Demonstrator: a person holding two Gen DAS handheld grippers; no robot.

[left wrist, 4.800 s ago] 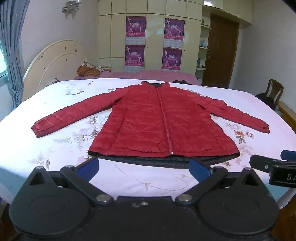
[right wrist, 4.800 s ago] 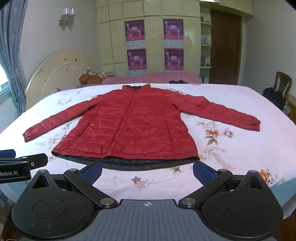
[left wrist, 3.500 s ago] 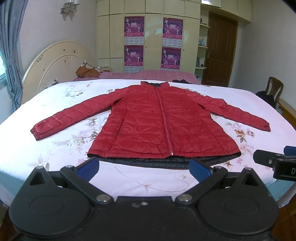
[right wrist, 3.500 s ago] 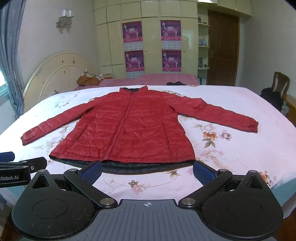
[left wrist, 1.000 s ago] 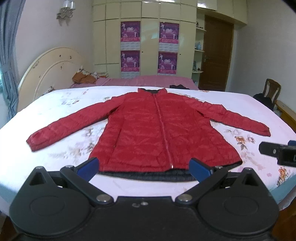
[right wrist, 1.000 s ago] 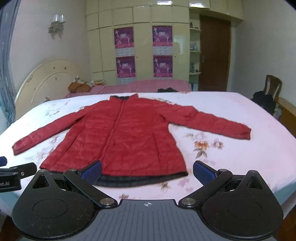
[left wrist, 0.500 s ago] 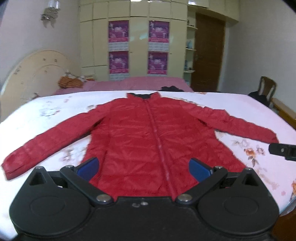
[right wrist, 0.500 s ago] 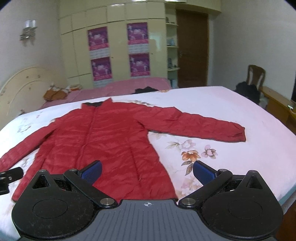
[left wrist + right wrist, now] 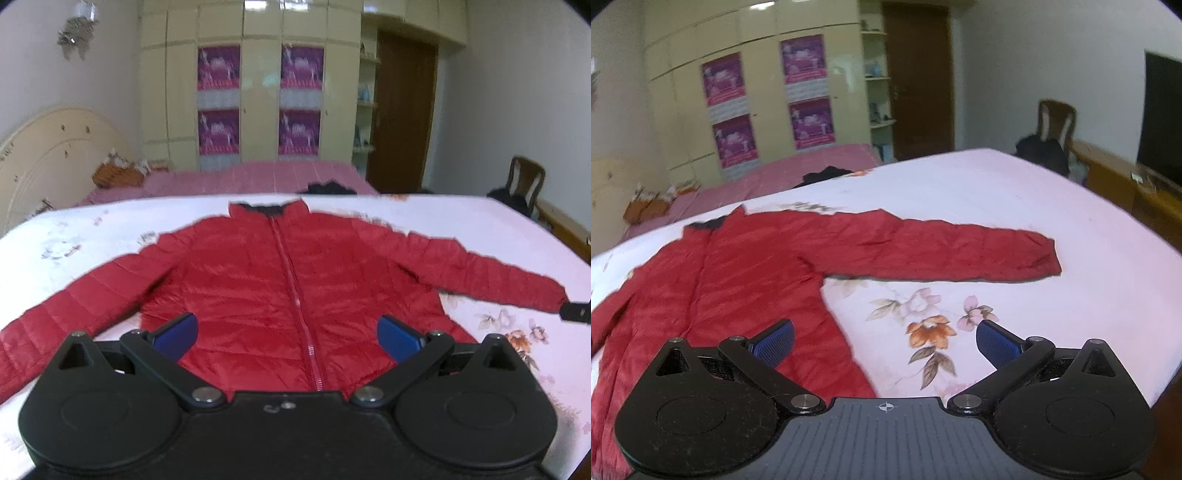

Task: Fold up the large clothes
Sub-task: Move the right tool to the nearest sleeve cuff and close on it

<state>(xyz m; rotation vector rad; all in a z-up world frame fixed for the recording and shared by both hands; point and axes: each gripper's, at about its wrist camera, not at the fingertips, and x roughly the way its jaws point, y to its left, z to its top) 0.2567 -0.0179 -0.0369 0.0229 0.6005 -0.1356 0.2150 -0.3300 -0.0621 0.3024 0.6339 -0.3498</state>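
While the red jacket (image 9: 295, 288) lay flat and zipped on the bed (image 9: 1015, 192), sleeves spread, we held both the left gripper (image 9: 288, 334) and right gripper (image 9: 884, 338) above it, fingers apart, empty; no fold was made yet.

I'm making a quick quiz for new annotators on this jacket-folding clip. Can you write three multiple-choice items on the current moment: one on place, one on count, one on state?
1. Where does the red jacket lie?
A. Spread on the floral bedsheet
B. Hung on the chair
C. On the floor

2. How many purple posters hang on the wardrobe?
A. Two
B. Four
C. Six

3. How are the right gripper fingers?
A. Shut on a sleeve
B. Shut on nothing
C. Open, holding nothing

Answers:
1 A: it lies flat with both sleeves stretched out.
2 B: two rows of two.
3 C: a wide gap separates the blue pads.
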